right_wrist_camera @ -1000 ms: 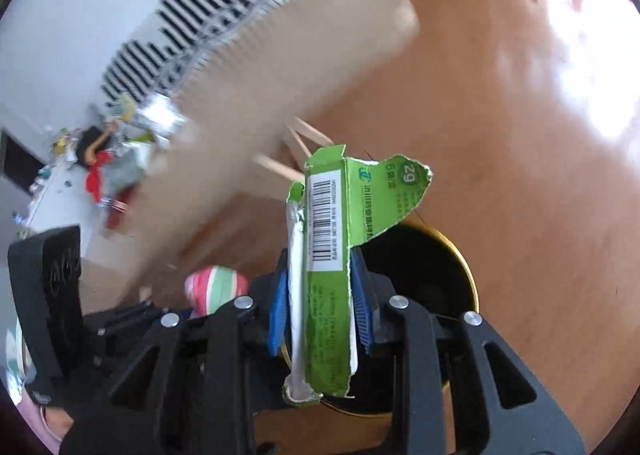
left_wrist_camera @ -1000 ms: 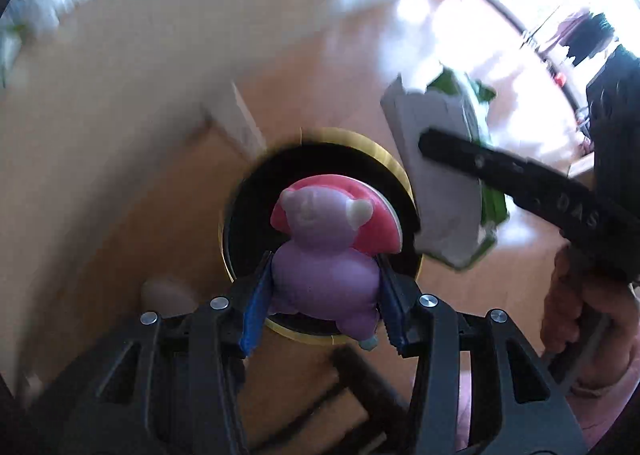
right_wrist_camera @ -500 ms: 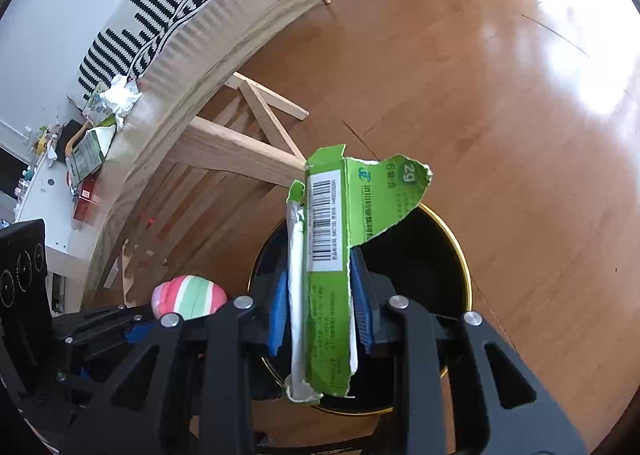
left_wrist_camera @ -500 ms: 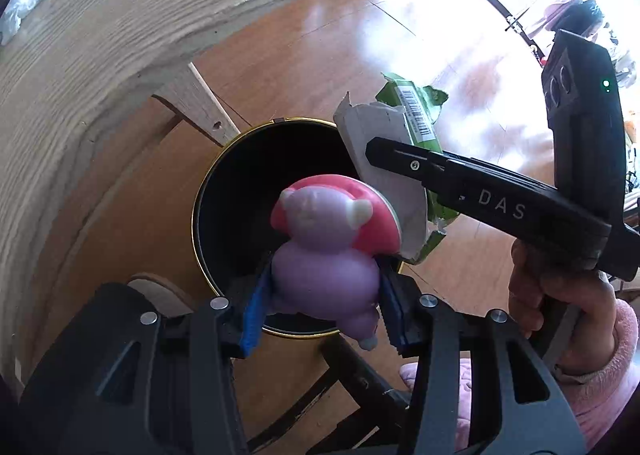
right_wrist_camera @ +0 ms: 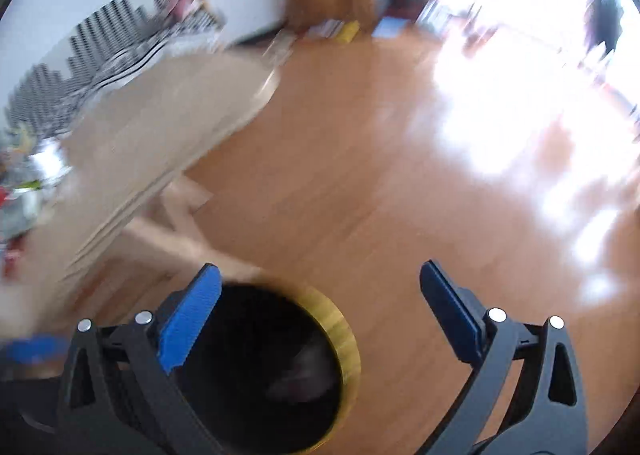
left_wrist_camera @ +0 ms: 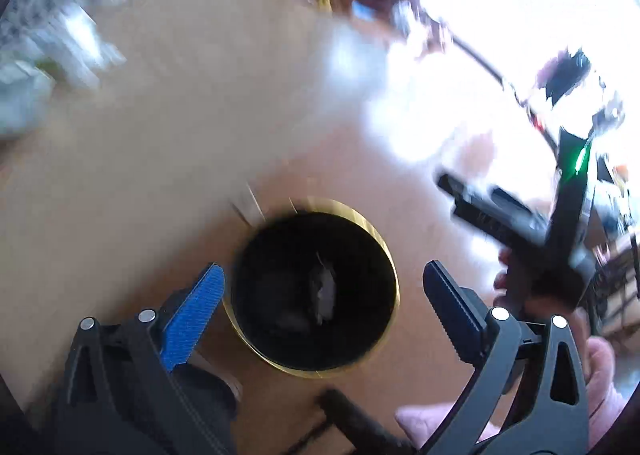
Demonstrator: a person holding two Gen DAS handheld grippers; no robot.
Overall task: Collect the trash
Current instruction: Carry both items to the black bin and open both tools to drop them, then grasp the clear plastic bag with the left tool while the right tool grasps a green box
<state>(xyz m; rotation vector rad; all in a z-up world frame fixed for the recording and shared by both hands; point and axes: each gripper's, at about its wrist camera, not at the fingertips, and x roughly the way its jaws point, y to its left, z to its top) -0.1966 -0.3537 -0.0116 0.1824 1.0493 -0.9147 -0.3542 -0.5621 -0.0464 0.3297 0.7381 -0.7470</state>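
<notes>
A black bin with a gold rim (left_wrist_camera: 386, 251) stands on the wooden floor, right below my left gripper (left_wrist_camera: 322, 305), which is open and empty with its blue pads wide apart. Dim shapes of dropped trash (left_wrist_camera: 324, 289) lie inside the bin. My right gripper (right_wrist_camera: 320, 309) is also open and empty, above the floor just right of the bin (right_wrist_camera: 344, 335). The right gripper also shows, blurred, at the right of the left wrist view (left_wrist_camera: 516, 221).
A light wooden table (right_wrist_camera: 160, 127) with slanted legs stands to the left, with blurred litter on its far end (right_wrist_camera: 24, 183). Wooden floor (right_wrist_camera: 400, 175) spreads to the right, with strong glare. A striped cloth (right_wrist_camera: 108, 43) lies beyond the table.
Both grippers have opened. The purple and pink toy and the green carton have left the pads and dropped into the bin. Both views are now blurred by motion.
</notes>
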